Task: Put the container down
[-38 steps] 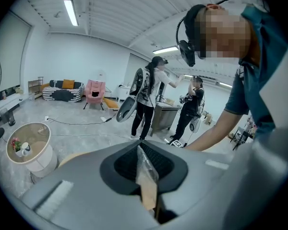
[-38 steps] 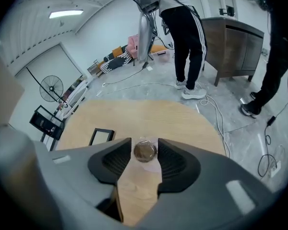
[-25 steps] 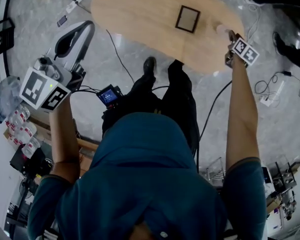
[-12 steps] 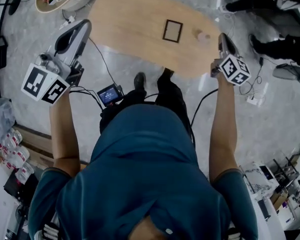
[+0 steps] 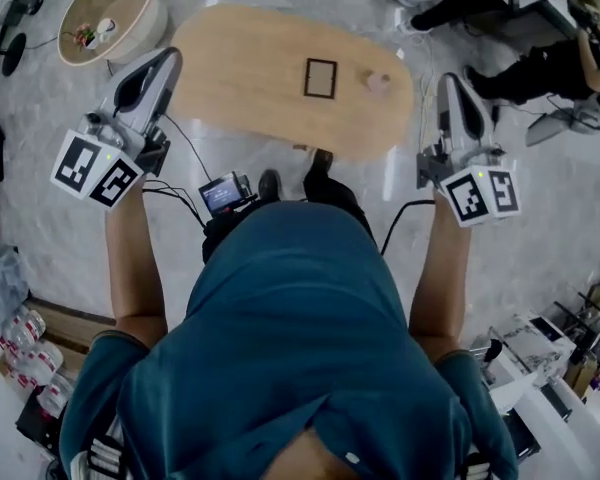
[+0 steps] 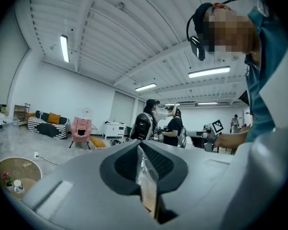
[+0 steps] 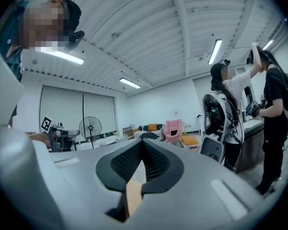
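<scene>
The small container (image 5: 378,81) stands near the right end of the desk (image 5: 242,60). The left gripper (image 5: 163,60) and right gripper (image 5: 451,83) hover beside the desk's ends, jaws pressed together, empty.

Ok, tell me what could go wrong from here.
1. The small container stands near the right end of the wooden table, close to the shut right tool. A careless swing could knock it off.
2. A cable trails across the floor near the person's feet. A step forward could snag it.
</scene>
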Demonstrator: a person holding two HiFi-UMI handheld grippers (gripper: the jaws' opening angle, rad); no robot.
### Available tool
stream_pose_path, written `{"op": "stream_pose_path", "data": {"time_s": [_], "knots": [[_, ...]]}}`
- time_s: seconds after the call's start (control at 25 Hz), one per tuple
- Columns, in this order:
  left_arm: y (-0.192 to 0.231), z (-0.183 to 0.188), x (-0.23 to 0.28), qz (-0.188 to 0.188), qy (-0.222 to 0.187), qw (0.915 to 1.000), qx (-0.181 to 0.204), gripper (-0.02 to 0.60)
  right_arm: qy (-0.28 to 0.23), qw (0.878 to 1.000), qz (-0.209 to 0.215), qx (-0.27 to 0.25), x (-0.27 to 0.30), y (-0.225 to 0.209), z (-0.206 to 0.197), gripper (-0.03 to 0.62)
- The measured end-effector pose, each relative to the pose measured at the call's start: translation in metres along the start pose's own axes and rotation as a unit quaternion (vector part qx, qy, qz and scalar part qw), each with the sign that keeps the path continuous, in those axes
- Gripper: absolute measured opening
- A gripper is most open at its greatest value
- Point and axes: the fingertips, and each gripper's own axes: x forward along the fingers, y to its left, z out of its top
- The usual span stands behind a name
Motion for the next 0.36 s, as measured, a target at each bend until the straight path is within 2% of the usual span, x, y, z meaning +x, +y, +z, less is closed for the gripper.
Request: {"op": "stream_pose_path", "data": {"time_s": [0.16,0.36], "knots": [[-0.001,0.001,-0.007,-0.010,-0.015,0.9998,-0.004,-0.001,-0.026,0.999,0.005,-0.020,-0.024,0.033,0.037,0.008],[-0.009,-0.015,-0.027,-0.013,-0.024,0.9996,-0.005,-0.001,-0.051,0.998,0.015,-0.040,-0.055,0.069,0.049,0.008]]}}
